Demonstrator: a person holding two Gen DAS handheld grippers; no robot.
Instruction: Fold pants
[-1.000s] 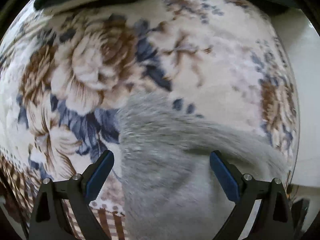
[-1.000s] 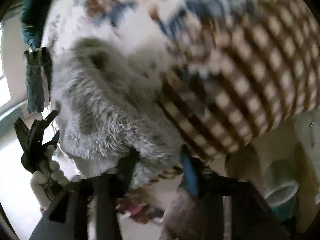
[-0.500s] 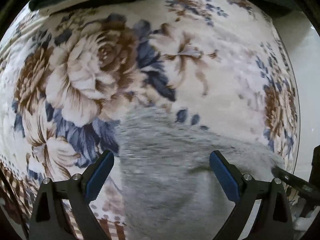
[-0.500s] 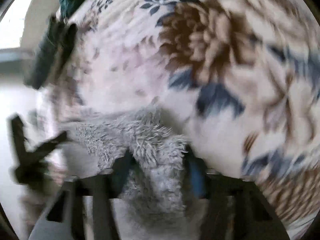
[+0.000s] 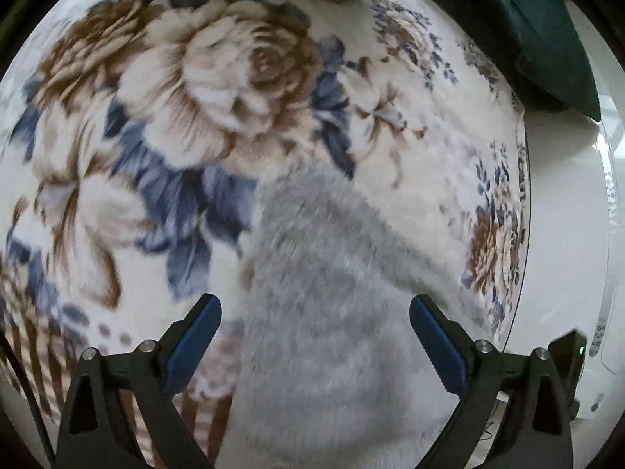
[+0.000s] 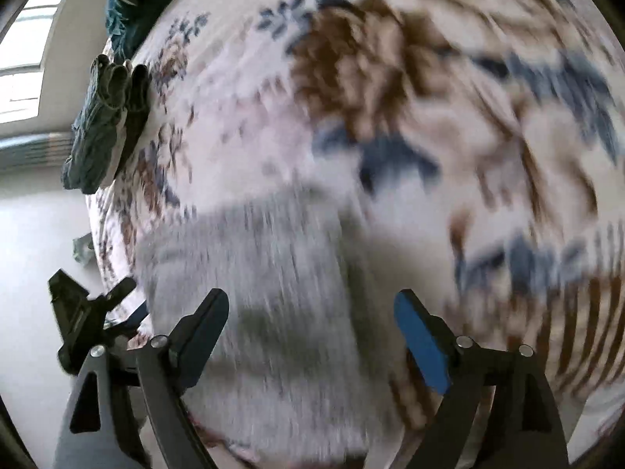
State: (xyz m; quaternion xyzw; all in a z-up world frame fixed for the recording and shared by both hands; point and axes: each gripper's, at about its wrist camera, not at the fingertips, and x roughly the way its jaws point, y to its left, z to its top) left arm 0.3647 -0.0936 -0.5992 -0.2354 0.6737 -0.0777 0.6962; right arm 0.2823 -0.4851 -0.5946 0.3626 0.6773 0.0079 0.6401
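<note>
Left fingers: we see the left gripper (image 5: pixel 314 330) with its blue pads (image 5: pixel 193 342) spread wide and nothing between them; the spread straddles the fleece below, so we judge it ready to take a broad bite of cloth or simply held off the cloth.

Right fingers: the right gripper (image 6: pixel 312 326) is likewise wide apart and grips nothing; one blue pad (image 6: pixel 420 346) faces us and the other finger shows dark. The view is blurred by motion, so we cannot tell whether the tips touch the cloth.

Pants: the grey fleece pants (image 5: pixel 336 312) lie on the blanket directly beneath both tools, one edge running up and away from the left gripper. In the right wrist view the same pants (image 6: pixel 265 297) fill the space between the fingers. We judge they are laid flat here so that a fold can be made against a soft, level surface.

Blanket: the floral blanket (image 5: pixel 218 90) serves as the work surface; its checked border (image 6: pixel 578 324) lies to the right of the pants.

Surroundings: a dark green cloth (image 5: pixel 547 35) sits at the far edge of the blanket, well apart from the pants; a bundle of dark socks (image 6: pixel 105 121) rests at the blanket's rim, and the pale floor (image 5: pixel 566 203) lies beyond.

Stage: we judge the fold unfinished, with a fresh grasp needed next.
</note>
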